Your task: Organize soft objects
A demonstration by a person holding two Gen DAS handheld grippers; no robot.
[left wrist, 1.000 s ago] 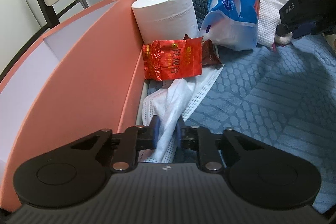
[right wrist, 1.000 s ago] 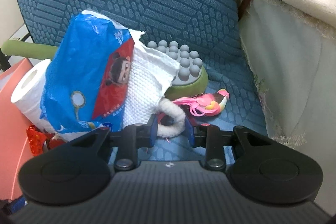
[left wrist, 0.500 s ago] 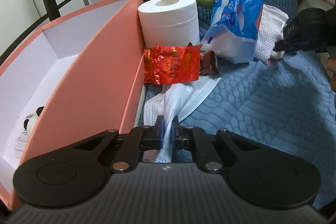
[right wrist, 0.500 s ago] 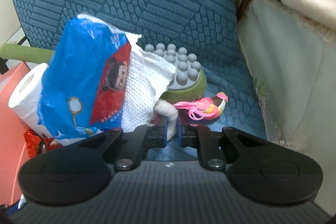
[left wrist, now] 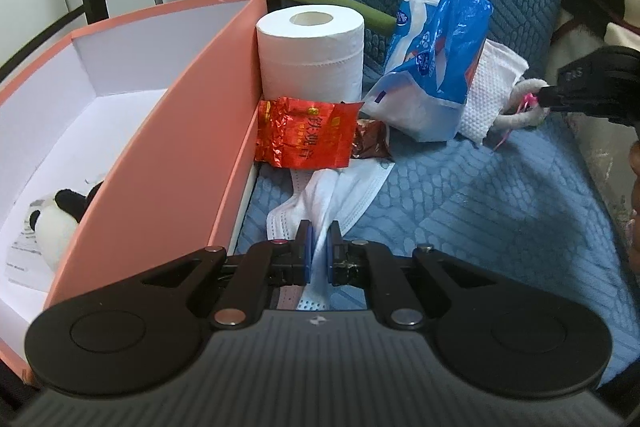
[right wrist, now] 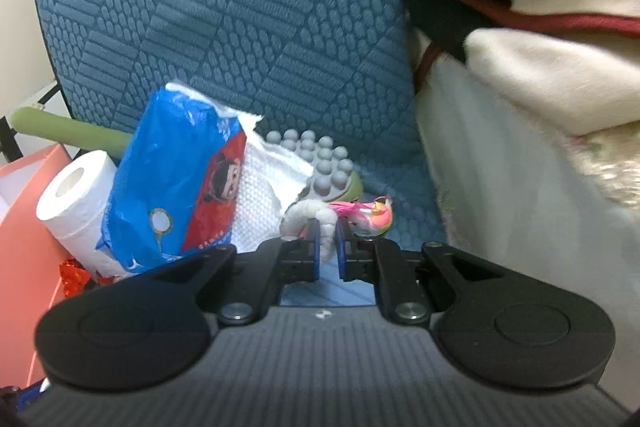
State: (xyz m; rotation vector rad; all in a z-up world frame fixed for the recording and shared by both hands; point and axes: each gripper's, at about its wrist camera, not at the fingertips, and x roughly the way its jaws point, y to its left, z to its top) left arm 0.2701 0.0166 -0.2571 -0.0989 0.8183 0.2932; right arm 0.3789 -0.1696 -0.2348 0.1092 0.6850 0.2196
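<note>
On the blue seat at 6 o'clock | my left gripper (left wrist: 319,245) clamps a white face mask (left wrist: 340,195) beside the box (left wrist: 168,131) | my right gripper (right wrist: 327,241) pinches a white fluffy loop (right wrist: 308,213) at 12 o'clock.

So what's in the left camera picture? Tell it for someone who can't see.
The left gripper is shut on a white face mask lying on a blue cushion. A pink box with a toy panda inside stands to the left; behind the mask are a red packet, a toilet roll and a blue bag.
</note>
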